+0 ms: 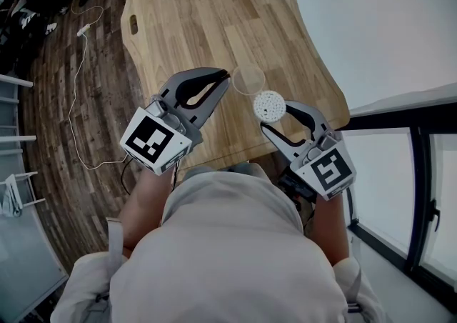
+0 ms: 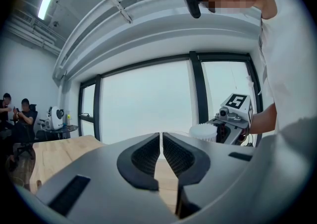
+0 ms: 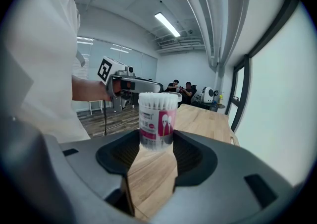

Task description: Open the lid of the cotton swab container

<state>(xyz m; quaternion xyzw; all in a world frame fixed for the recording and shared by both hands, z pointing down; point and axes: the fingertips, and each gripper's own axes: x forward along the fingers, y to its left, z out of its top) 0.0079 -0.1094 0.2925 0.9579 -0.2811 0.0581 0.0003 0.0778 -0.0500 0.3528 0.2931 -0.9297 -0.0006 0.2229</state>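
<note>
From head height we look steeply down on the worktop. Both gripper views sit low at the worktop's near edge, facing each other, sharing the cotton swab container.

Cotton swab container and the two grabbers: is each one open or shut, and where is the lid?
cotton swab container: open, upright, lid off.
clear lid: off the container, at the left gripper's tips.
left gripper: shut on the clear lid's edge.
right gripper: shut on the cotton swab container.

Matt wood table, seemingly clear plastic lid
</note>
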